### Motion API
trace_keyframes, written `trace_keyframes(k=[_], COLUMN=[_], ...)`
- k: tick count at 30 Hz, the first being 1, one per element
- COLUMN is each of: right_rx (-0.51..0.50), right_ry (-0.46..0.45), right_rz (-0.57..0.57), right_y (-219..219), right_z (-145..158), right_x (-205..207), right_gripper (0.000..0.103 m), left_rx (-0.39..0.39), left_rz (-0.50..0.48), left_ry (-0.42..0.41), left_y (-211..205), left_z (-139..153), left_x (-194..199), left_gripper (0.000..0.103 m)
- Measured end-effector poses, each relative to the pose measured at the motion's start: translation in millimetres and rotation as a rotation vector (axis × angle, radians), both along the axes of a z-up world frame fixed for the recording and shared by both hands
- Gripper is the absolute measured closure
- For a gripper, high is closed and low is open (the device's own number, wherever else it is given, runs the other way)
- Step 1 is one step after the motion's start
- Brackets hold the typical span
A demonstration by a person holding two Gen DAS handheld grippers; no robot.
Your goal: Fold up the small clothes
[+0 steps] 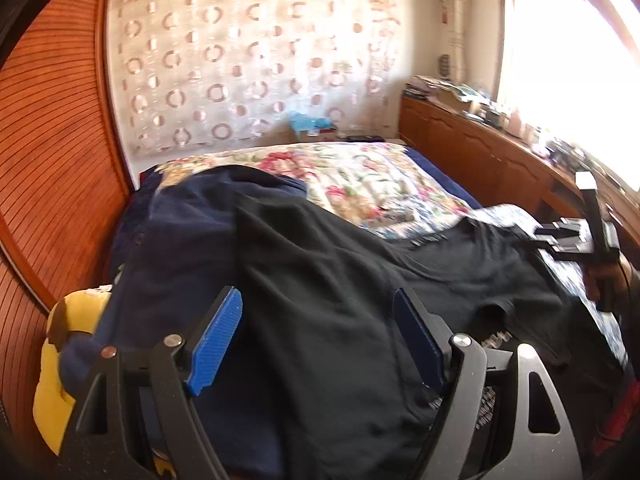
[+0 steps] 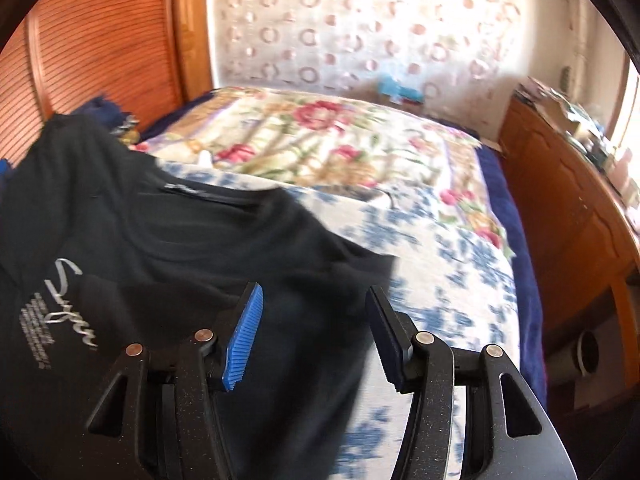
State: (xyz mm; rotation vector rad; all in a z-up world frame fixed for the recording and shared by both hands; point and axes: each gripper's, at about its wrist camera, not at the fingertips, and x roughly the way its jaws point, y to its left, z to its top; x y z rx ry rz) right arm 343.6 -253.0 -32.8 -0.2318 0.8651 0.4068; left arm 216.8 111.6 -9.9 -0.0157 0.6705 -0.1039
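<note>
Item: black T-shirt [image 2: 160, 248], unfolded; our 2 grippers, left [image 1: 318, 340] and right [image 2: 314, 334], gape empty. We pinch hems evenly.

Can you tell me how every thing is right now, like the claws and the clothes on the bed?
Left claw: open, holding nothing, over the dark clothes.
Right claw: open, holding nothing, over the shirt's edge.
Black shirt: spread on the bed, rumpled, not folded.
Navy garment: lying crumpled beside the black shirt, partly under it.
Floral bedspread: laid over the bed.
Yellow toy: lying at the bed's edge, partly hidden.
</note>
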Motion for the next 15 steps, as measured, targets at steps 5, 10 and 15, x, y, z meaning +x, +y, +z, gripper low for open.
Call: trace_keyframes(k=[5, 10, 15], right_rx=[0.013, -0.01, -0.002], right_ry=[0.034, 0.048, 0.051], right_rz=[-0.058, -0.063, -0.062], right_y=[-16, -19, -19], right_z=[-14, -22, -23], right_x=[11, 19, 20], right_gripper=[0.049, 0.049, 0.049], left_rx=[0.0, 0.009, 0.028], left_rz=[0.033, 0.016, 0.017], left_ry=[0.028, 0.069, 0.102], left_y=[18, 21, 26], left_z=[1, -2, -7], left_x=[26, 45, 60], left_gripper=[0.034, 0.053, 0.056])
